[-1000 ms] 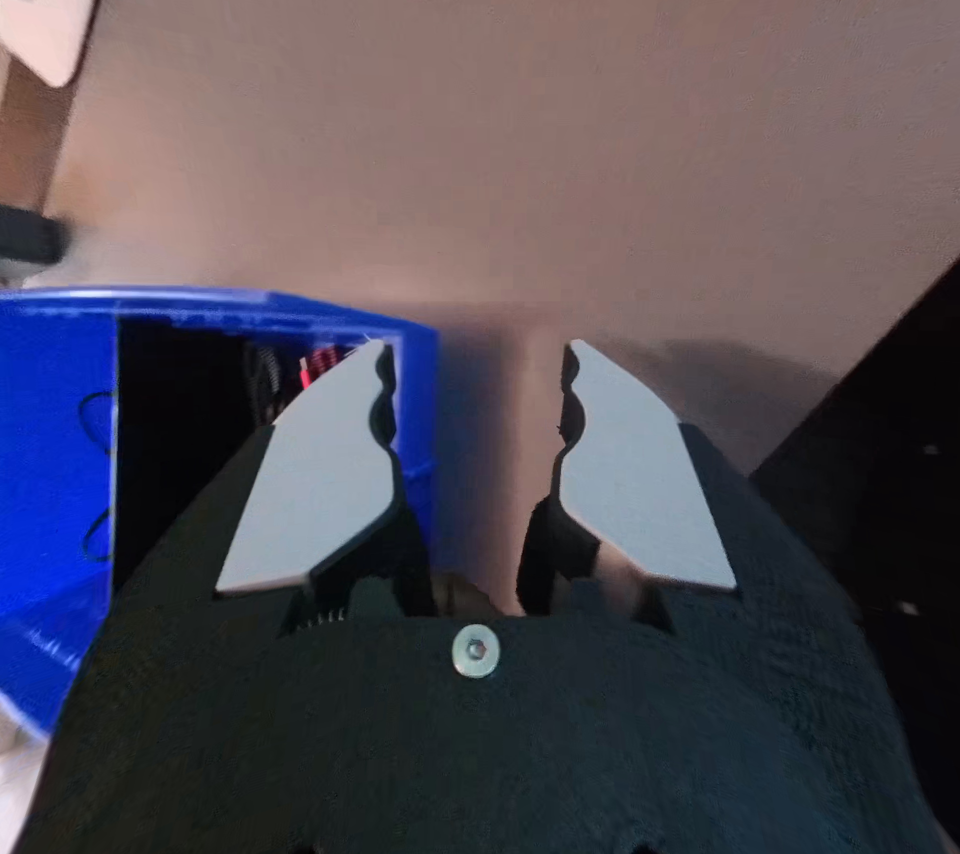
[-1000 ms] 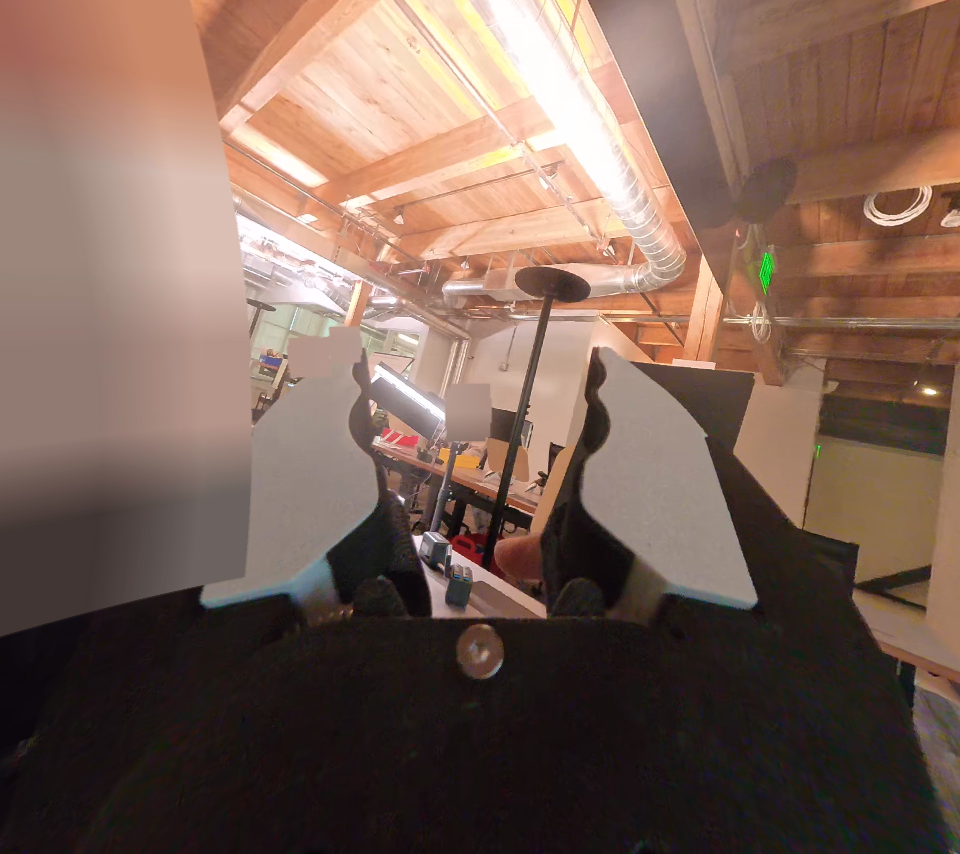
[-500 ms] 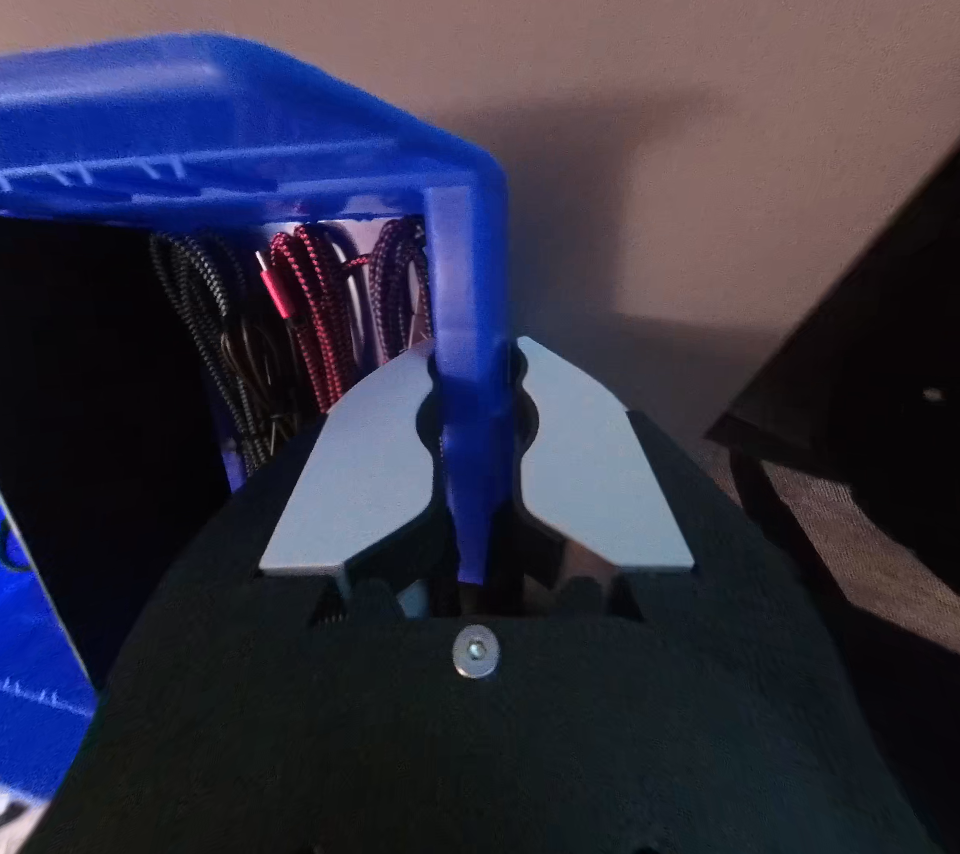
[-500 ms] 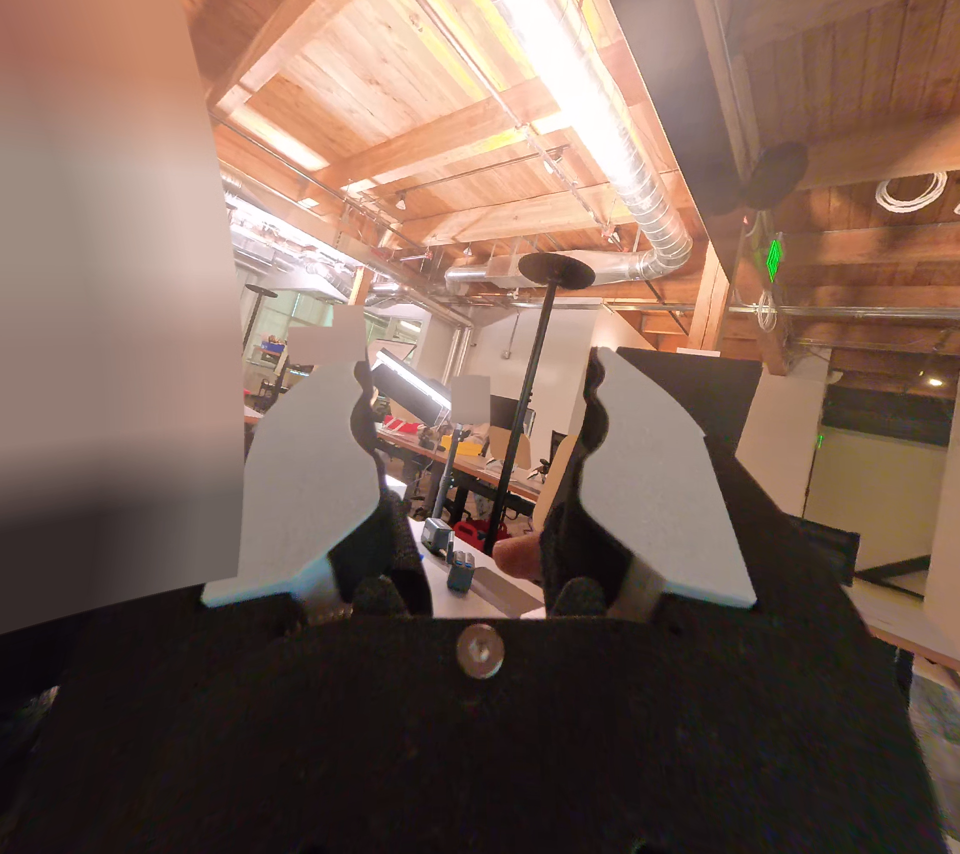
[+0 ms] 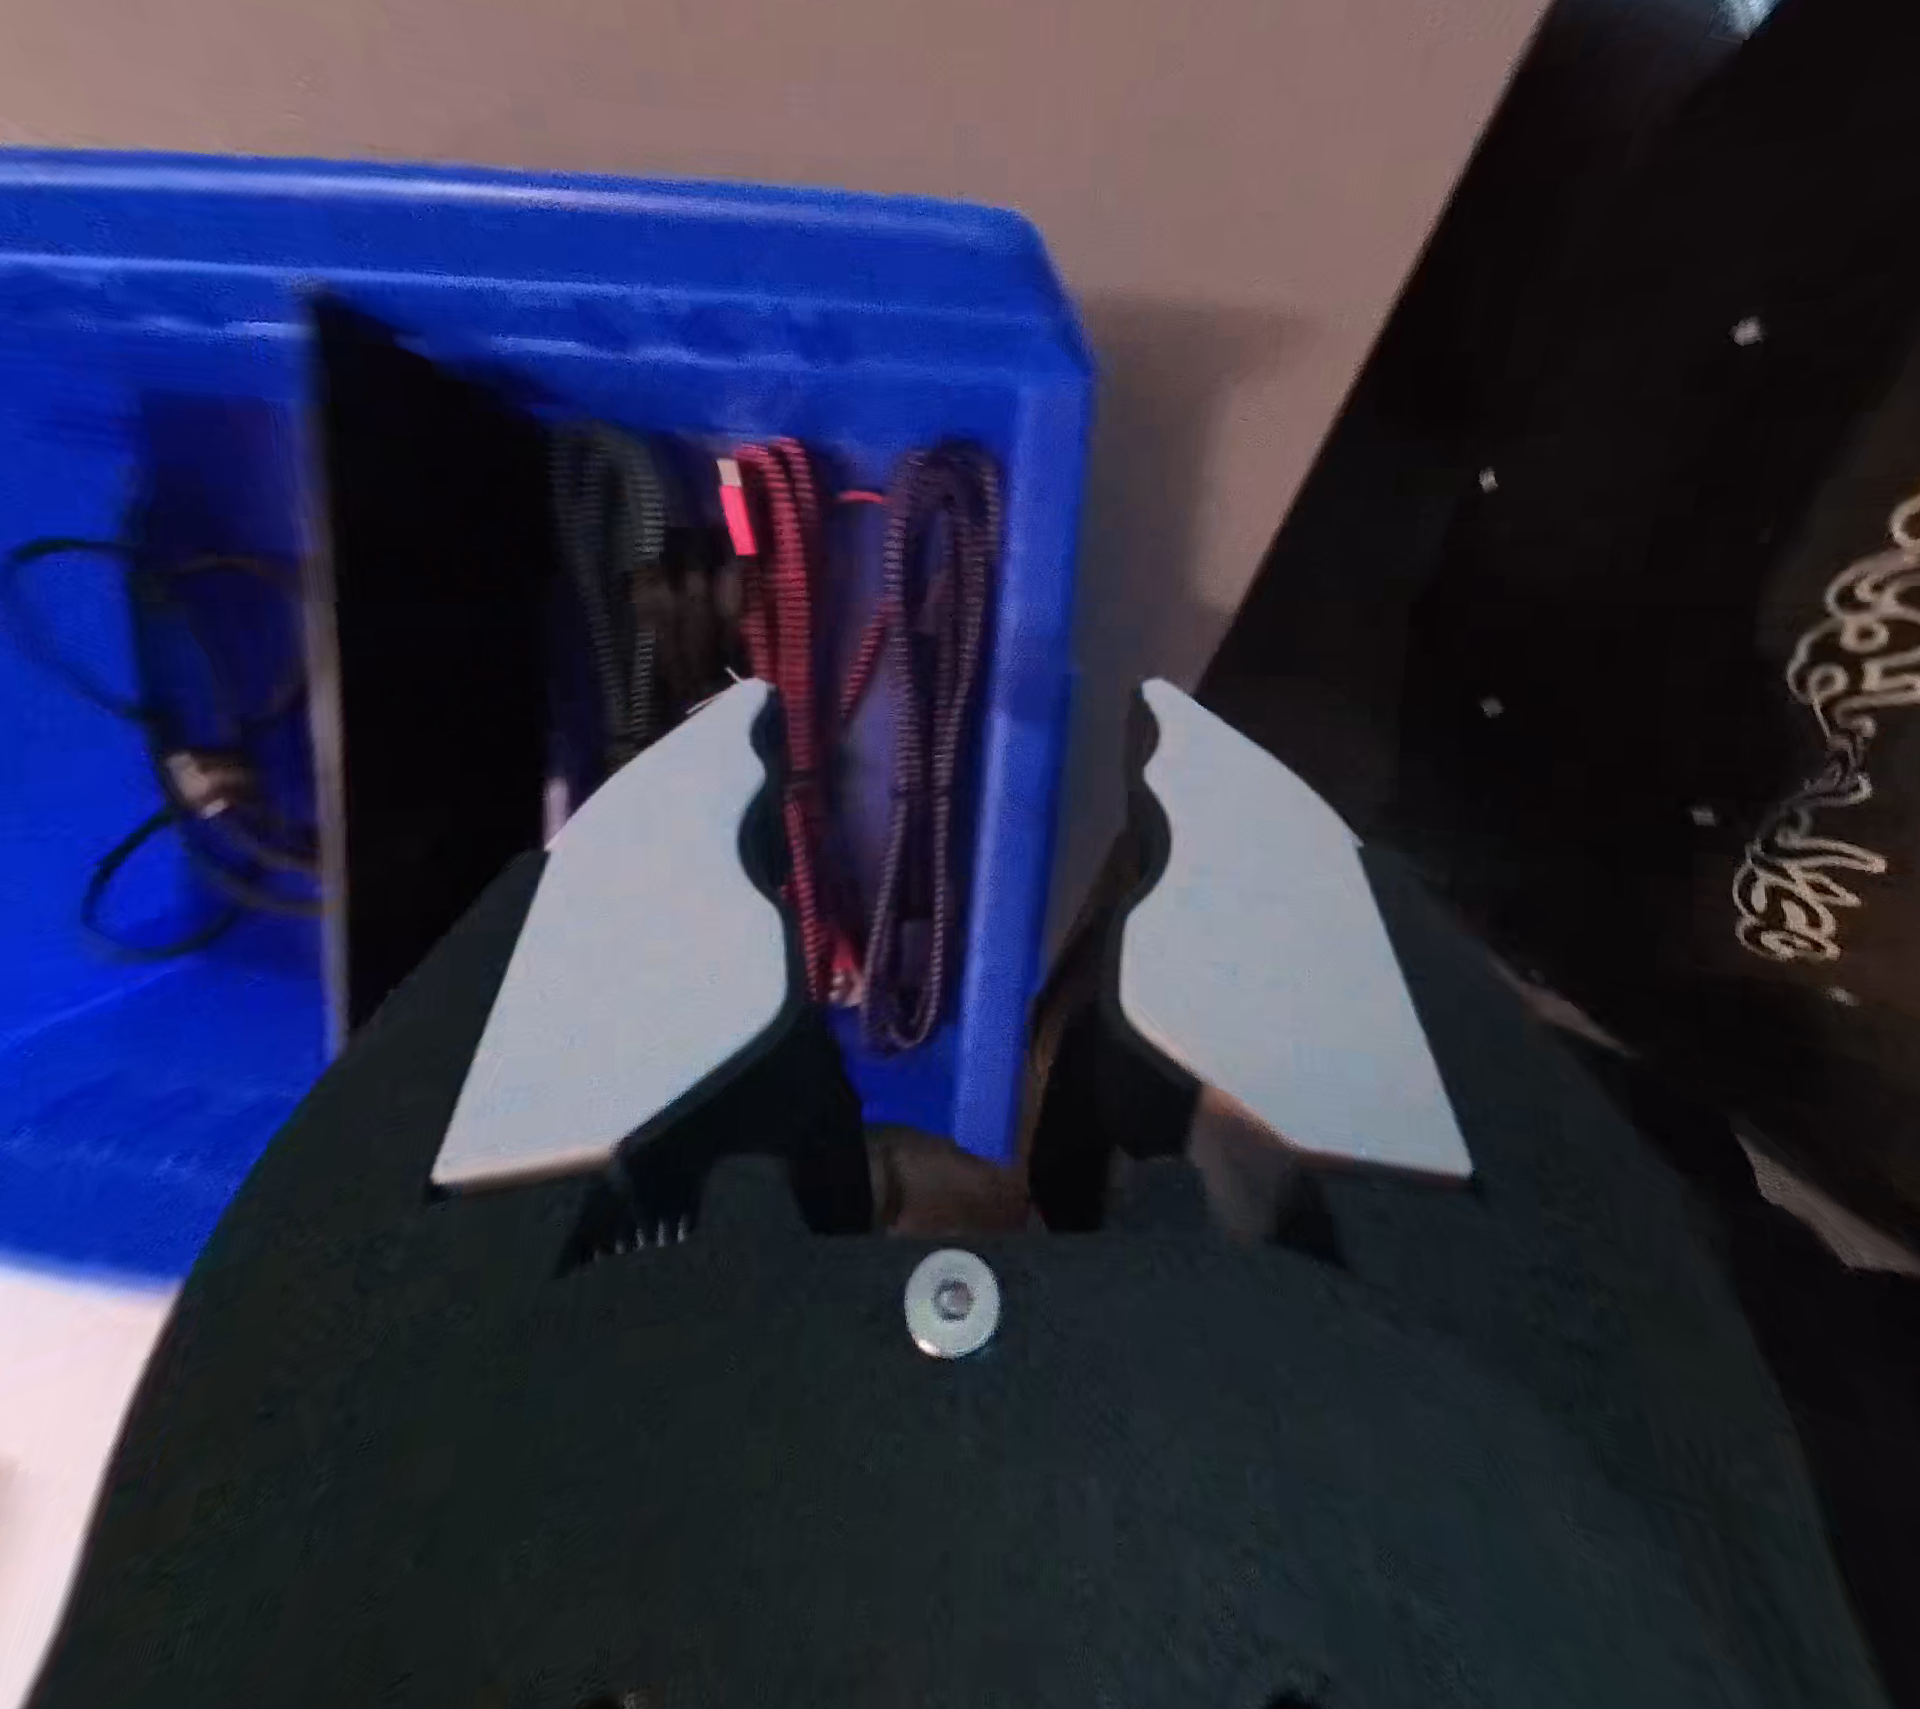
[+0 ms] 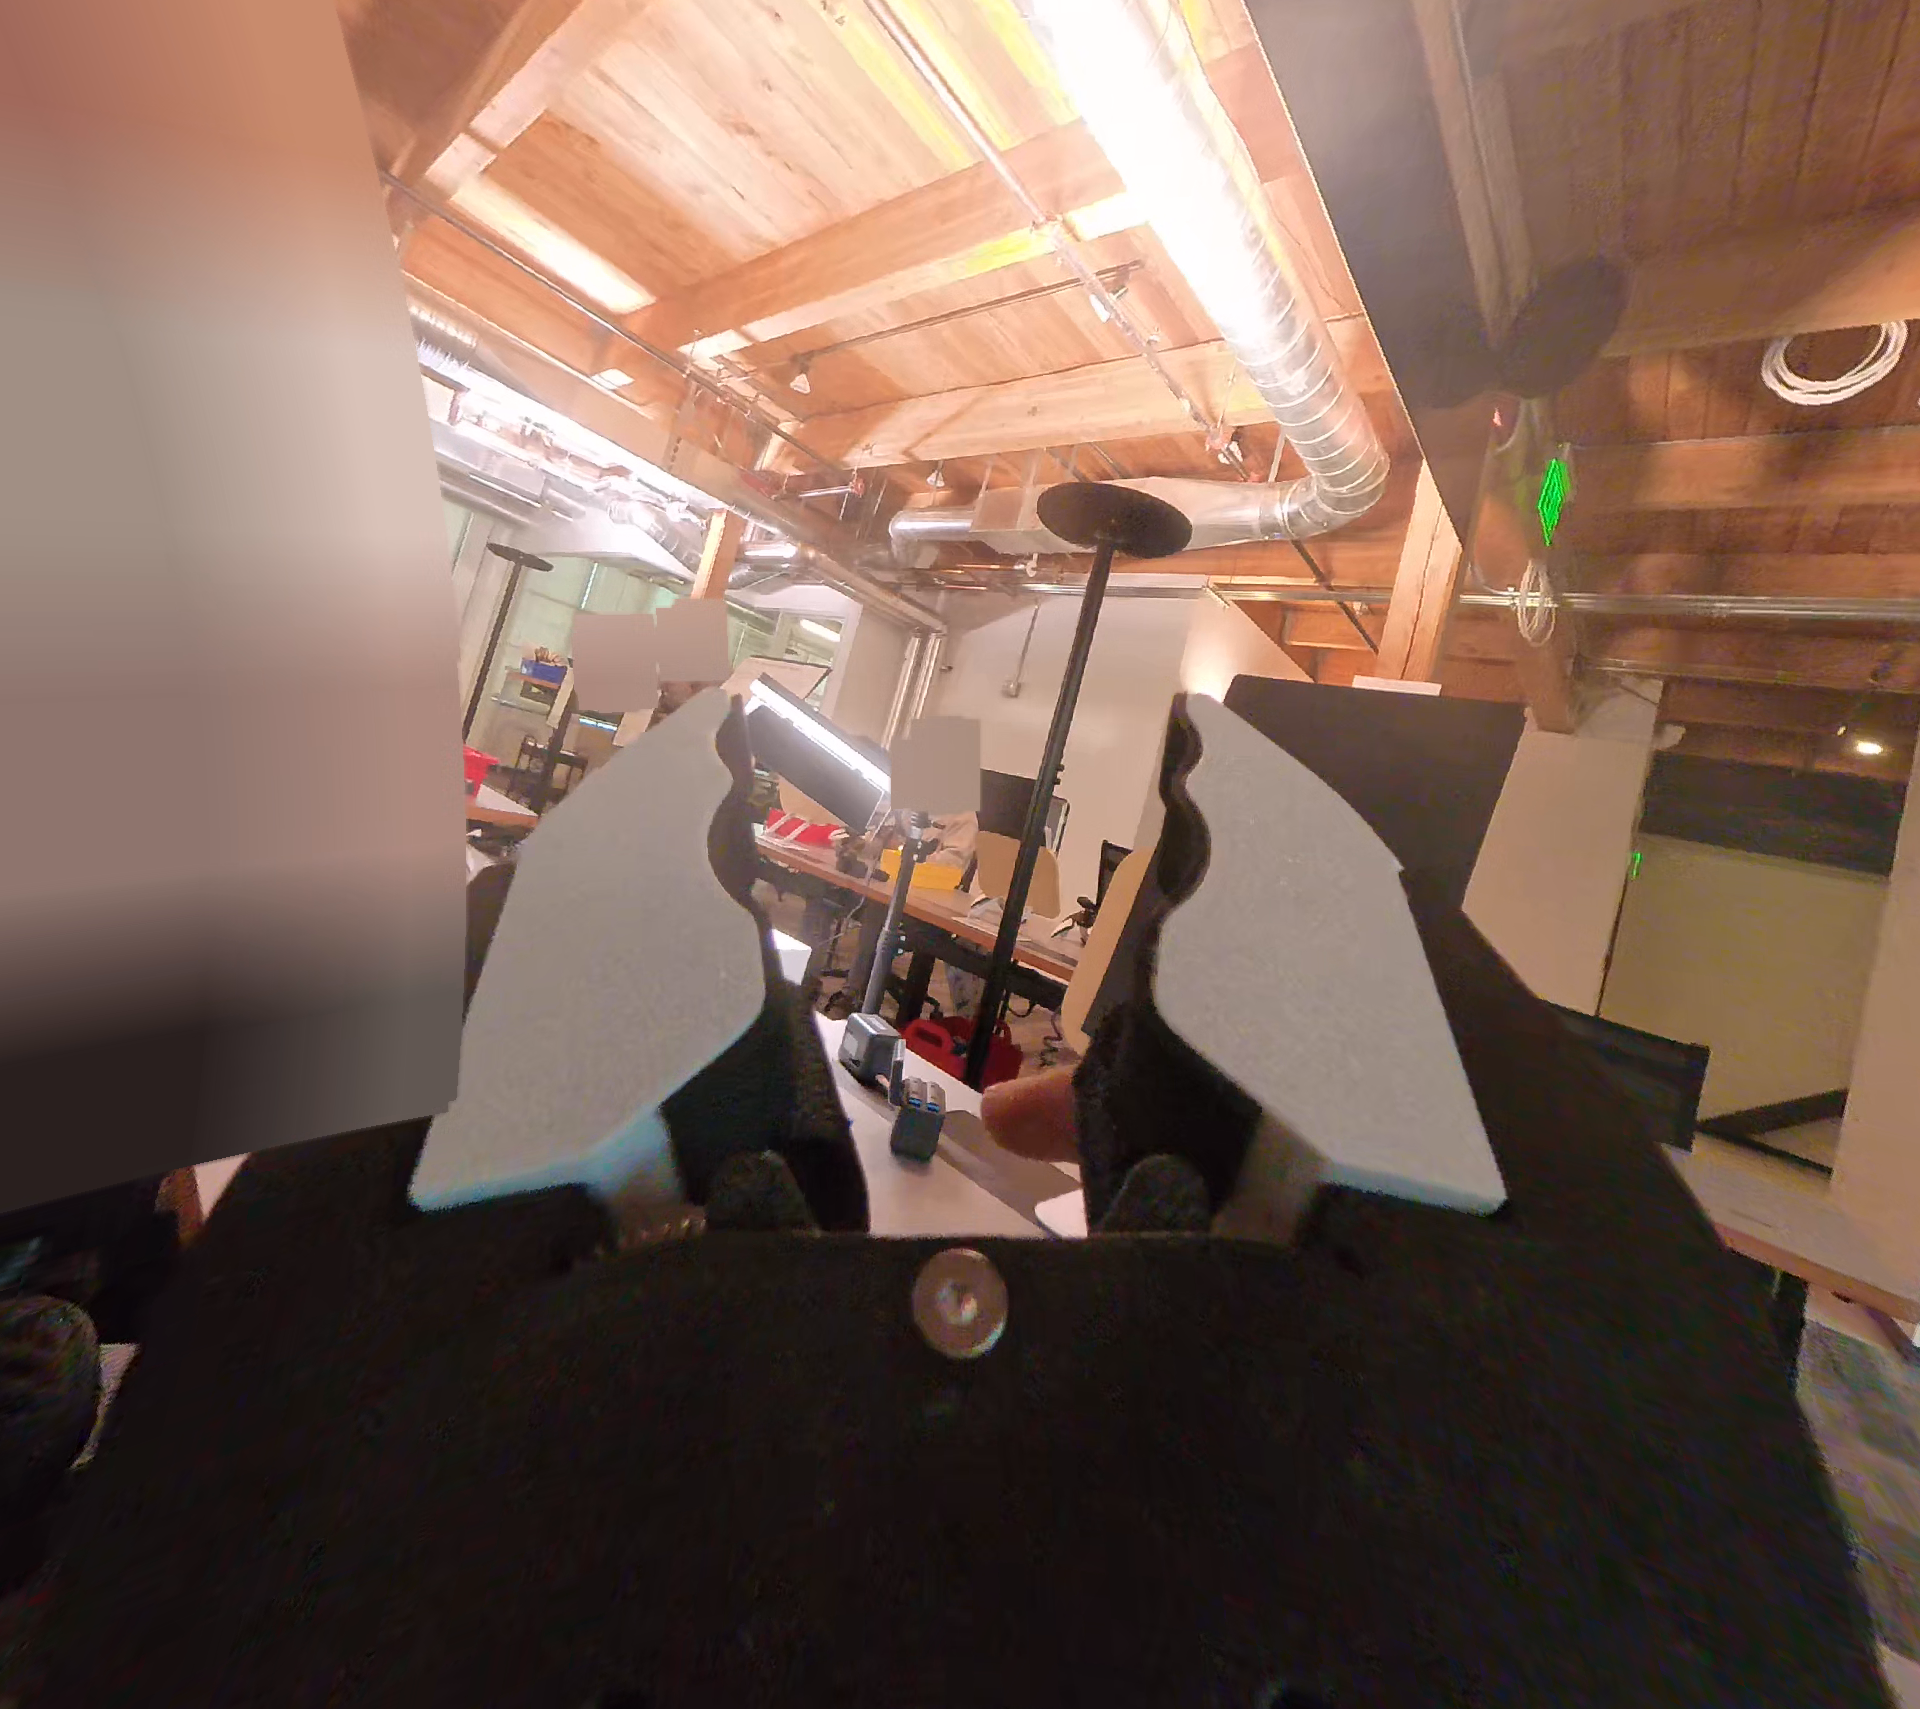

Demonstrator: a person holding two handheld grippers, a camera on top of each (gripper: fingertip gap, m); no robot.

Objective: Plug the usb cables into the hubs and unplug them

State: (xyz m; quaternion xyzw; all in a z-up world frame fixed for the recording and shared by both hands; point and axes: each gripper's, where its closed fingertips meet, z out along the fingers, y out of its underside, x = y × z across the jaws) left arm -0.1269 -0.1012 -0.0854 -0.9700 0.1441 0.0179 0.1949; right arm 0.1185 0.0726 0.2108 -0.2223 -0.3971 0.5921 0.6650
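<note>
Behind the wide-open, empty left gripper [image 5: 951, 703], blurred braided cables [image 5: 894, 724] half-hidden in a blue bin [image 5: 644, 257]; right gripper [image 6: 956, 714] likewise agape, empty.

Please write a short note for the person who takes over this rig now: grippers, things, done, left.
Left gripper: open, empty, its jaws on either side of the right wall of the blue bin.
Right gripper: open, empty, raised toward the ceiling.
Coiled red cable and purple cable lie in the bin; a small grey hub stands on the white table.
Done: nothing plugged.
Left: pick a cable, plug, unplug.
</note>
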